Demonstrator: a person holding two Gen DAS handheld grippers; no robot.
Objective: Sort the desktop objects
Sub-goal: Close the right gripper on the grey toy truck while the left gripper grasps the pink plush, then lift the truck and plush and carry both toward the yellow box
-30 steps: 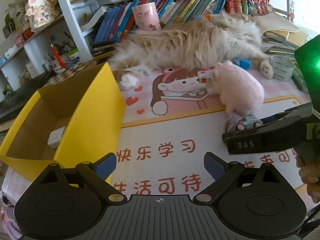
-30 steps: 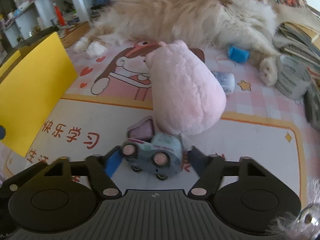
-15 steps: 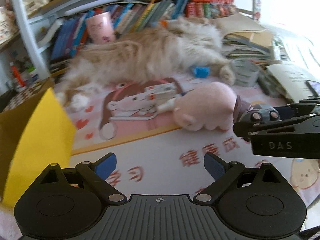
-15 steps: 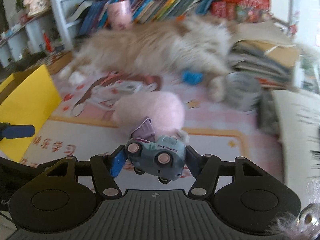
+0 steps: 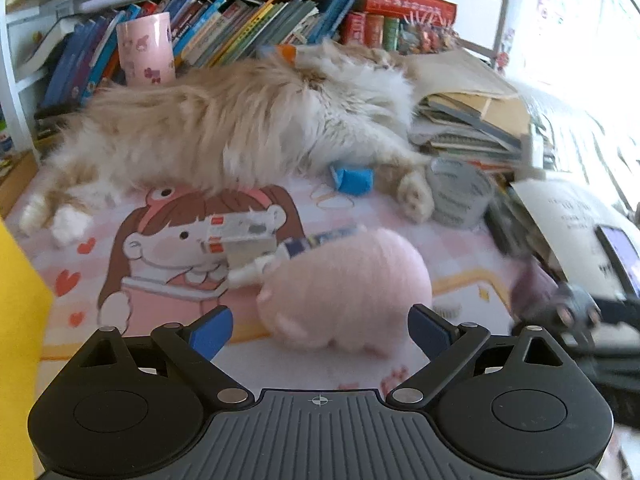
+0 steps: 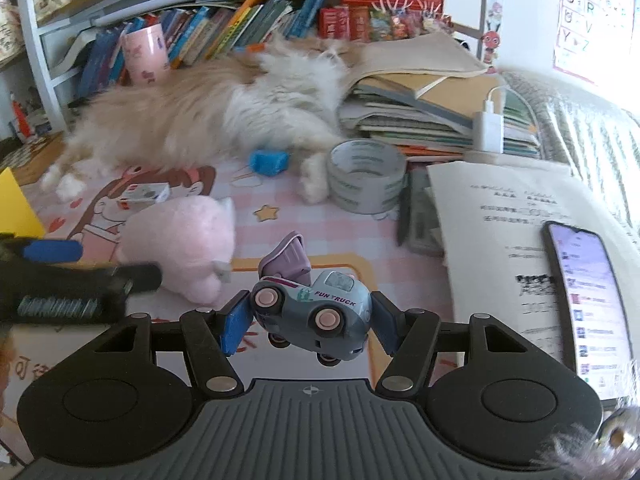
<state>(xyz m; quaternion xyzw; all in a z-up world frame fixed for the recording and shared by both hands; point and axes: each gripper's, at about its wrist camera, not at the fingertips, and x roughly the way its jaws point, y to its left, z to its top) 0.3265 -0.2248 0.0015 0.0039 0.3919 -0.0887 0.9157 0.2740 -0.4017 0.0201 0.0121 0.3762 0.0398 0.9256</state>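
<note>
Right tongs [image 6: 308, 324] clamp the toy truck [image 6: 316, 312] above the worktop; left tongs [image 5: 320, 328], wide open, face the pink plush [image 5: 344, 292] at 12 o'clock: straddle it squarely, then squeeze gently

Toy truck clamped in the right gripper [image 6: 306, 322] above a cluttered desk mat.

The blue-grey "FUN TRUCK" toy [image 6: 316, 312], purple flap raised, hangs between both blue pads, clear of the pink cartoon mat [image 6: 340, 220]. Beyond it lie a pink plush [image 6: 180, 240], a tape roll [image 6: 366, 176], a long-haired cat [image 6: 208, 116]; a lit phone [image 6: 584, 292] rests on papers at right, the left gripper [image 6: 52, 252] at left.
</note>
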